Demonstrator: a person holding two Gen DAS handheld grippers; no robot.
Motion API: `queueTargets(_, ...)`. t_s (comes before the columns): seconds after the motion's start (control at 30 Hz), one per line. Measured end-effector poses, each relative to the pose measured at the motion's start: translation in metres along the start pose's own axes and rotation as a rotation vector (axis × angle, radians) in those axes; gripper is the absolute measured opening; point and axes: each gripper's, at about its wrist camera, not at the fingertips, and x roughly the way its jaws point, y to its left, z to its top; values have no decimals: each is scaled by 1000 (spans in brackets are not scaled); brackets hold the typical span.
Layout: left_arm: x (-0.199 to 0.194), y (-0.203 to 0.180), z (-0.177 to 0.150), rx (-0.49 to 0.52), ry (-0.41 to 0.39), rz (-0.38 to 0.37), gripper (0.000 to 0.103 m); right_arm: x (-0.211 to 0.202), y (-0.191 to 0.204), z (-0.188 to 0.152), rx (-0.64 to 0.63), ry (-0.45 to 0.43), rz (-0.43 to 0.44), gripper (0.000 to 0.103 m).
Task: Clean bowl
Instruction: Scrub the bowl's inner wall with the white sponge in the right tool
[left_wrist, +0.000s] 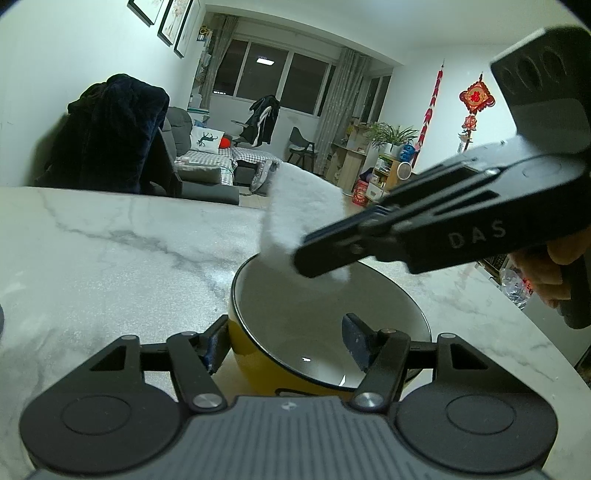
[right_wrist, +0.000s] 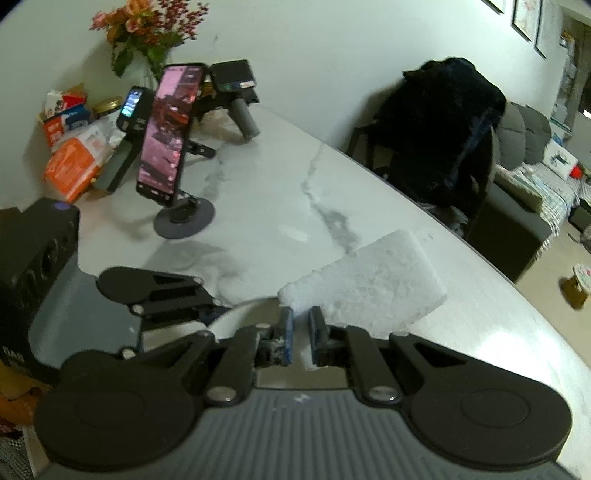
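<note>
Nearest the left wrist camera, low in the frame, the left gripper straddles the near wall of the yellow bowl, one finger outside and one inside, jaws wide; whether the pads actually press the wall I cannot tell. Just beyond, over the bowl's far rim in mid-frame, the right gripper has its jaws nearly together, pinching the edge of a white sponge. Beyond them stretches the marble table. To wipe well, I judge the sponge should go down flat against the grey inside and sweep round the wall, while the left gripper steadies the bowl against sliding.
</note>
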Motion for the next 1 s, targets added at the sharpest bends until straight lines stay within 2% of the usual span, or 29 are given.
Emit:
queueTargets(0.43,-4,11,-1,-2,0,-3,65,-33,-9,-25,36,-2,-34,9)
queueTargets(0.57,-4,8,-1,2,0,-4,65,-27,-10,-22,40,3,-31,8)
queueTargets(0.63,-3,9,-1,2,2,-3,65,-19,-9,-19,34,11,-21,0)
queueTargets(1.0,1,12,1,-2,6,-6,65,12,4,-9,8,34,14,0)
